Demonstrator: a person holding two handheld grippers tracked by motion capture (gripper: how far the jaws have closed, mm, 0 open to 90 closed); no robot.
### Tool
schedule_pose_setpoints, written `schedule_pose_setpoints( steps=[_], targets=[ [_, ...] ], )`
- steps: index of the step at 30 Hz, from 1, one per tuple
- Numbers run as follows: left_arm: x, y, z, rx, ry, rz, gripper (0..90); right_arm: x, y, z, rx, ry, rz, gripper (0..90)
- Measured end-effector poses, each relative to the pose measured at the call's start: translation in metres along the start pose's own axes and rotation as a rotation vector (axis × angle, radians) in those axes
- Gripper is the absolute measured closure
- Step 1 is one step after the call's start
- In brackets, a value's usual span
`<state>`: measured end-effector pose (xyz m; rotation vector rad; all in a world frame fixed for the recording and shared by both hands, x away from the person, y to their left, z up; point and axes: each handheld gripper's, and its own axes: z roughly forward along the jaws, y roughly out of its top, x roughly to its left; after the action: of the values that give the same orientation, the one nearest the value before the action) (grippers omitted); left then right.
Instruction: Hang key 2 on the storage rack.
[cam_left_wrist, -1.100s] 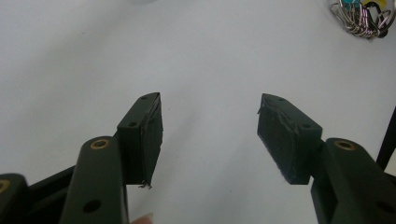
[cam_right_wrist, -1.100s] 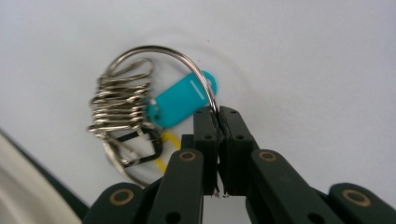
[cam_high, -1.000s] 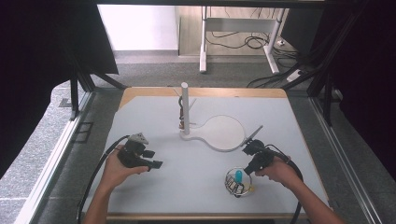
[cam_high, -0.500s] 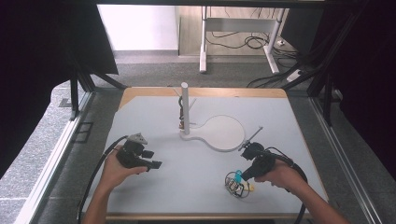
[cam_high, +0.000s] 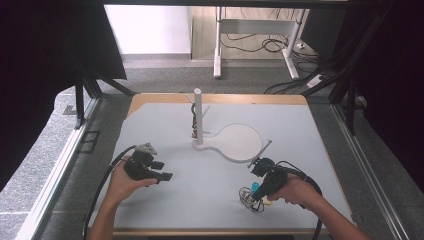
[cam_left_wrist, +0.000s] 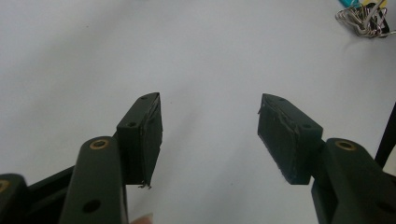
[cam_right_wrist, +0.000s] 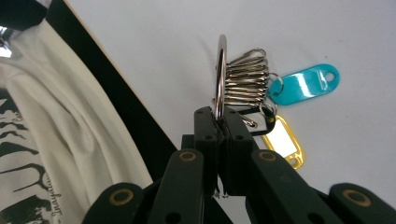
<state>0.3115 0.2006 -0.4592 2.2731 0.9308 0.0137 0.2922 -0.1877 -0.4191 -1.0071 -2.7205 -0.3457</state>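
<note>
Right gripper holding key ring; left gripper idle.

The right gripper (cam_right_wrist: 219, 122) has its fingers clenched on the key ring (cam_right_wrist: 220, 74), holding it upright at the near right of the surface (cam_high: 200, 185), with the blue tag (cam_right_wrist: 303, 84) and yellow tag (cam_right_wrist: 284, 141) hanging beside it. The left gripper (cam_left_wrist: 210, 135) has its fingers released, nothing between them. The stand (cam_high: 198, 117) is well apart, farther back.

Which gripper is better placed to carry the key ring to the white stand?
Right. The right gripper is already shut on the key ring, near the white stand. The left gripper is open, holding nothing, farther from the ring.
</note>
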Motion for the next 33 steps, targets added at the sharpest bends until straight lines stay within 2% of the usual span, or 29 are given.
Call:
schedule_pose_setpoints(
  steps=[5, 12, 21, 33],
  targets=[
    [-0.001, -0.001, 0.000, -0.002, -0.001, -0.008, 40.5, -0.004, 0.002, -0.004, 0.007, 0.031, 0.007, 87.7],
    [-0.001, -0.003, -0.001, -0.005, 0.001, -0.009, 40.5, -0.015, 0.004, -0.021, -0.030, 0.061, 0.017, 87.9],
    [-0.002, -0.004, -0.002, -0.003, 0.010, -0.009, 40.6, -0.022, 0.011, -0.047, -0.077, 0.038, 0.008, 87.8],
    [-0.003, -0.005, 0.000, -0.002, 0.013, -0.019, 40.7, -0.028, 0.021, -0.074, -0.142, 0.012, 0.006, 87.8]
  ],
)
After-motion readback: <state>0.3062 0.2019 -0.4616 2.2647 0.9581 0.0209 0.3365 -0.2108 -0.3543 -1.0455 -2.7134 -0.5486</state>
